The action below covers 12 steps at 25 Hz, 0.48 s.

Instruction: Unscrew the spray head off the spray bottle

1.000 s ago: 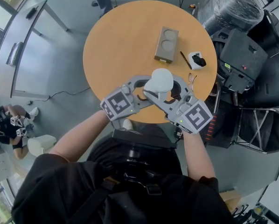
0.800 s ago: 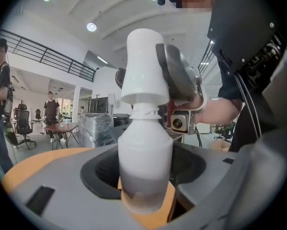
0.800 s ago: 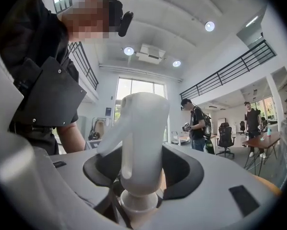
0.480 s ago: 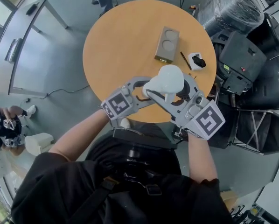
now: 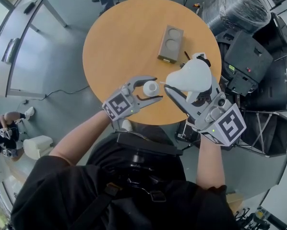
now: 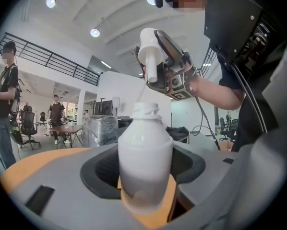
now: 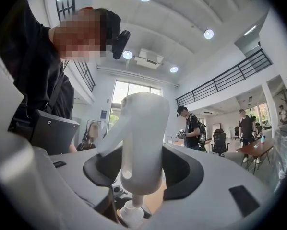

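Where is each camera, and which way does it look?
Head view: on the person's head, looking steeply down at the table; arms, chest show.
Left gripper view: on the left gripper, looking along its jaws at the bottle; right forearm shows.
Right gripper view: on the right gripper, looking along its jaws at the spray head; chest shows.
All three show the spray head.

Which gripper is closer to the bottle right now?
Left. The left gripper is clamped around the spray bottle; the right gripper holds the spray head apart, above and to its right.

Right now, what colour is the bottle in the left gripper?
The bottle is white, clearest in the left gripper view.
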Each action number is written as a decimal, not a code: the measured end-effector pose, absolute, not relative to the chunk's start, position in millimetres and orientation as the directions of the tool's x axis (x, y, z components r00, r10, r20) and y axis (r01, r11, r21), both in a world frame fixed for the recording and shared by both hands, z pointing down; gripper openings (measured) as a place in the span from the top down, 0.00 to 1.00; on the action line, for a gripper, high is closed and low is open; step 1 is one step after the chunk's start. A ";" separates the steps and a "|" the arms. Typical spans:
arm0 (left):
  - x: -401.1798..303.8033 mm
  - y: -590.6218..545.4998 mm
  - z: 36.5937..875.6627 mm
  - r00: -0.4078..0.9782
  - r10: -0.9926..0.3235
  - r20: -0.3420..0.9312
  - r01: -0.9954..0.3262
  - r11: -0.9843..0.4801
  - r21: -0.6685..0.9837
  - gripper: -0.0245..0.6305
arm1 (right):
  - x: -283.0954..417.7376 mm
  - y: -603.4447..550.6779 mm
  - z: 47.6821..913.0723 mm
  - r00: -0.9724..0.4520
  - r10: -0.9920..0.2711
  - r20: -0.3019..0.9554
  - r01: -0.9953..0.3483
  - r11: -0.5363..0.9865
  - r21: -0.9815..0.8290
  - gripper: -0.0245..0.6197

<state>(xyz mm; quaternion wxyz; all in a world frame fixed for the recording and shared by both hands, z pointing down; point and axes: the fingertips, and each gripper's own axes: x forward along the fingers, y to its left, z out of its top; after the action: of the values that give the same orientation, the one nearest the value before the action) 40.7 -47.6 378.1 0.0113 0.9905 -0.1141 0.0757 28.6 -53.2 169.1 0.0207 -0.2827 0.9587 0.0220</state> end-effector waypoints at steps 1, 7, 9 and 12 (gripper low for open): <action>40.3 -49.2 382.3 0.961 -0.228 0.154 -0.232 -0.973 0.007 0.49 | 33.4 -57.7 174.8 -0.833 -0.553 -0.041 -0.553 0.833 0.015 0.59; 33.9 -59.7 405.5 0.956 -0.256 0.146 -0.260 -0.966 0.004 0.49 | 53.0 -87.4 244.1 -0.790 -0.606 0.095 -0.614 0.781 -0.120 0.59; 30.0 -64.4 412.1 0.952 -0.272 0.139 -0.274 -0.962 -0.006 0.49 | 52.5 -95.0 274.1 -0.783 -0.604 0.151 -0.622 0.765 -0.165 0.59; 29.7 -72.6 428.5 0.949 -0.280 0.143 -0.282 -0.959 -0.007 0.49 | 54.4 -105.8 322.9 -0.772 -0.595 0.225 -0.635 0.739 -0.226 0.59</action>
<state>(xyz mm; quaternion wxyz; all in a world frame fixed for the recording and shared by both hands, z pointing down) 29.7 -72.6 428.5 0.0069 0.9872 -0.1424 0.0716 54.4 -105.8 322.9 -0.0693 -0.3306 0.9298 -0.1460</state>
